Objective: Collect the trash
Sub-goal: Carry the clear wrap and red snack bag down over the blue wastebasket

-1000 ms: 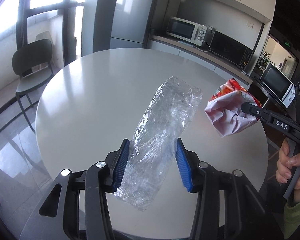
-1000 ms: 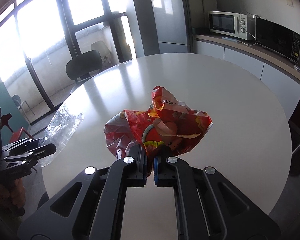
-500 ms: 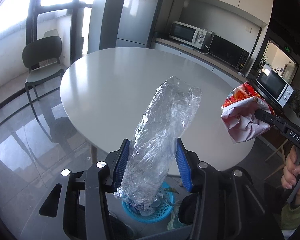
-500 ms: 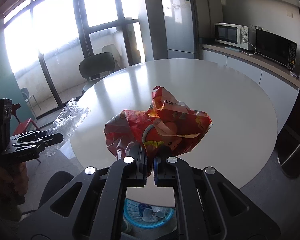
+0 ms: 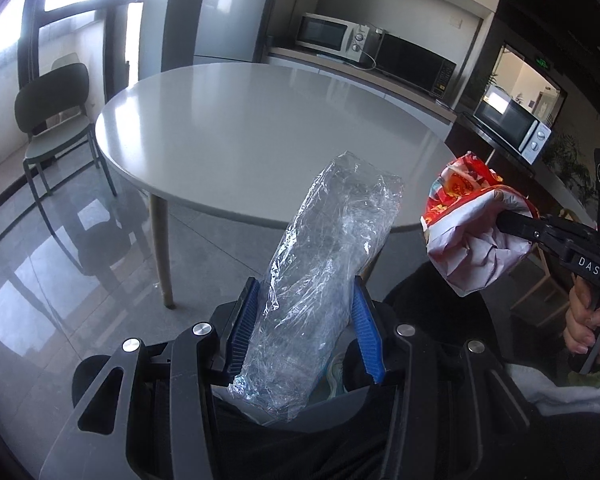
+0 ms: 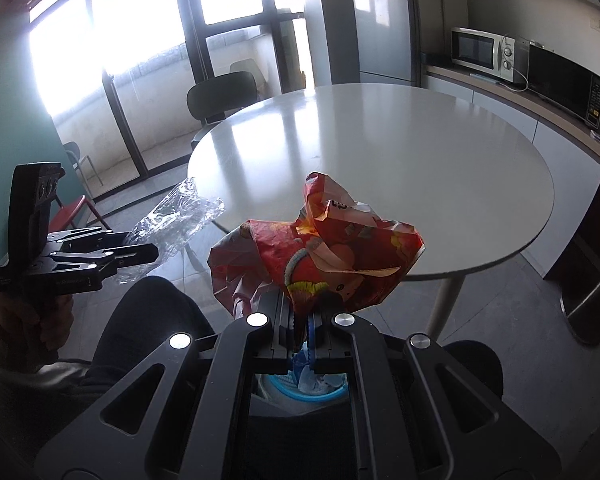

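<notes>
Beyond both tools, a round white tabletop (image 6: pixel 380 160) is standing in a kitchen with microwaves. Nearer than the tabletop, the left gripper (image 5: pixel 306 334) is clasping a crinkled clear plastic bag (image 5: pixel 324 280) with jaws partly apart, while the right gripper (image 6: pixel 302 330) is pinching a crumpled red snack wrapper (image 6: pixel 332 264), jaws nearly closed.

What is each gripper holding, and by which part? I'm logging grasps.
Left gripper: clear plastic wrapper, jaws around its lower half. Right gripper: red snack bag, pinched at its bottom.
</notes>
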Tool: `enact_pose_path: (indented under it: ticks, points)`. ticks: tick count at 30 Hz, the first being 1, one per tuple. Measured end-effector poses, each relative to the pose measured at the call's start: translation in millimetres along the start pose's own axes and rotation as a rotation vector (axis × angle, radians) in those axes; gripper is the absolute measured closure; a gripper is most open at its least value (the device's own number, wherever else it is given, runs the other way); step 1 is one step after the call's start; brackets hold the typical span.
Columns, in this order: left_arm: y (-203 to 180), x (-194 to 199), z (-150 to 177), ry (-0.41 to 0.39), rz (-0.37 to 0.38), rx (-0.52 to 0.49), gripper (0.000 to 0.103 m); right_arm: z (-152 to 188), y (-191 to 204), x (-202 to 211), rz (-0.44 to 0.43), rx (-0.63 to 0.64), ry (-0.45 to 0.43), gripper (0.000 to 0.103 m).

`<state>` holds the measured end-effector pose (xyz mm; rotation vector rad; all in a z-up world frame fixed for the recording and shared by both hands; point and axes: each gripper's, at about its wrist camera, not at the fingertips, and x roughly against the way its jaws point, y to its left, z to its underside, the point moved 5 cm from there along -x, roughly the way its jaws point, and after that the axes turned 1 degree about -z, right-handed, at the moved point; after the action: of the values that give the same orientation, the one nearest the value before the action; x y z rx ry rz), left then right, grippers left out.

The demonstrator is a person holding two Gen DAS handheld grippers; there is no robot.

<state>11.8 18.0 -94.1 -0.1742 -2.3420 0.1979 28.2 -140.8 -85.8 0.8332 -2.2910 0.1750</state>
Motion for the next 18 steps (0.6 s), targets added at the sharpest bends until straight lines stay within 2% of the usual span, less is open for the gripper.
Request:
enact_pose_path:
  ticks: [3, 6, 14, 18]
  points:
    - [-15.1, -9.1, 18.5, 0.05, 0.005, -0.095, 0.058, 14.7, 4.1, 1.5, -0.008, 0.003, 0.029, 0.099]
    - [-19.3, -24.2, 34.1, 0.104, -0.008, -0.123, 0.058, 31.4, 4.5, -5.0, -0.01, -0.004, 0.067, 0.099]
    - [15.1, -76.1, 65.9, 0.257, -0.045, 0.001, 0.058, 59.7, -2.2, -54.3, 0.003, -0.034, 0.176, 0.099]
    - [33.4, -95.6, 74.2, 0.3, -0.063, 0.055, 0.057, 72.6, -15.6, -89.8, 0.012, -0.075, 0.23, 0.099]
